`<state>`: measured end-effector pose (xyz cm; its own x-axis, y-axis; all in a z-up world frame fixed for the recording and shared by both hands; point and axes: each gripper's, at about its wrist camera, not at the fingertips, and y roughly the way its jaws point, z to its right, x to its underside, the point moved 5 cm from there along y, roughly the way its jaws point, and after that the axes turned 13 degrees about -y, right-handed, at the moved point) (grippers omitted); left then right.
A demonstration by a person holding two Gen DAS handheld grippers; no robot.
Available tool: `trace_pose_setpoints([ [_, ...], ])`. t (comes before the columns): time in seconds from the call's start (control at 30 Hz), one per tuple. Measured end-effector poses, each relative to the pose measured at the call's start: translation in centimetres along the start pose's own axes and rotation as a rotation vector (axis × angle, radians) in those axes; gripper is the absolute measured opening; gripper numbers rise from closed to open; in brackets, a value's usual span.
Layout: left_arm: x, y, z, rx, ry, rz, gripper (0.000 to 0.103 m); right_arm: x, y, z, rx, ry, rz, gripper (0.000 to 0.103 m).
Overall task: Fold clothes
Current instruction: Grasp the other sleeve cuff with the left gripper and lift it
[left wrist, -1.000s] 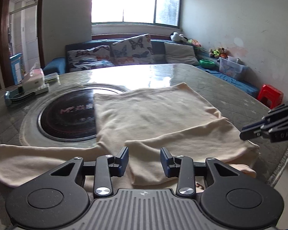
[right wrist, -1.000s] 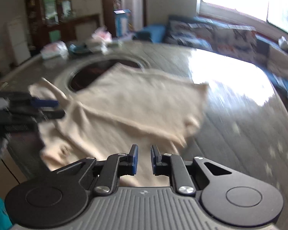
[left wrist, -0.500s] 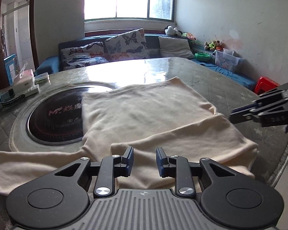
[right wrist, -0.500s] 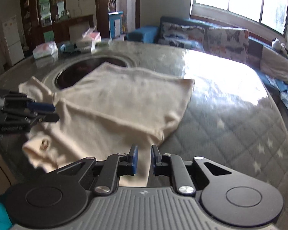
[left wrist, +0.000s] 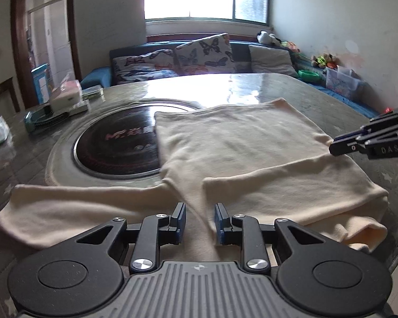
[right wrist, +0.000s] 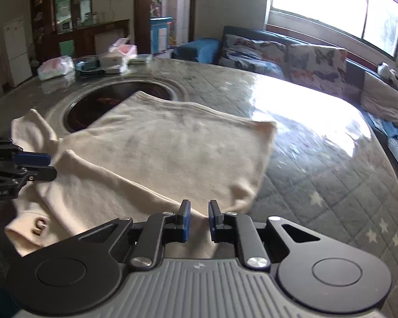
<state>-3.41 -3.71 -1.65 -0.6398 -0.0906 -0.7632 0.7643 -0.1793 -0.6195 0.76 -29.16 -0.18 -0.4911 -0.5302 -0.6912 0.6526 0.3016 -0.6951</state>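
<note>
cream shirt mid-frame on quilted table, sofa upper centre under window, both tools open, gripping nothing

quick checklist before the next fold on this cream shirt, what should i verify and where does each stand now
1. Left gripper open, nothing held: ok.
2. Right gripper open, nothing held: ok.
3. One sleeve already folded across the cream shirt: ok, it lies over the body.
4. Other sleeve folded in: not ok, it lies stretched out toward the table's edge.
5. Shirt clear of the round black hotplate: not ok, the far corner overlaps it.
6. Shirt fully on the table: cannot tell; the near edge by the collar label is at the rim.
</note>
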Motion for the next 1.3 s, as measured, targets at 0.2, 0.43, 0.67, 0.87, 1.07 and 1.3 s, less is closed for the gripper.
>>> trace_pose_setpoints([
  [0.2, -0.6, -1.5, -3.3, -0.076, -0.081, 0.042, 0.028, -2.5, 1.0, -5.3, -0.134, -0.118, 0.021, 0.013],
  [0.43, -1.2, -3.0, -8.7, -0.222, -0.200, 0.095, 0.041, -4.3, 2.1, -11.5, -0.261, -0.248, 0.047, 0.013],
  [0.67, -1.9, -3.2, -15.2, -0.471, -0.343, 0.136, 0.041, -4.5, 2.2, -13.8, -0.284, -0.318, 0.046, 0.013],
  [0.87, -2.4, -2.0, -18.6, -0.531, -0.449, 0.121, 0.041, -4.6, 1.2, -12.3, -0.246, -0.293, 0.057, 0.014],
  [1.07, -2.6, -1.3, -19.5, -0.519, -0.489, 0.130, 0.034, -4.3, 0.2, -10.6, -0.209, -0.261, 0.061, 0.014],
  [1.3, -4.1, -2.7, -17.9, -0.399, -0.512, 0.194, 0.006, -2.9, -1.0, -8.3, -0.162, -0.190, 0.061, 0.014],
])
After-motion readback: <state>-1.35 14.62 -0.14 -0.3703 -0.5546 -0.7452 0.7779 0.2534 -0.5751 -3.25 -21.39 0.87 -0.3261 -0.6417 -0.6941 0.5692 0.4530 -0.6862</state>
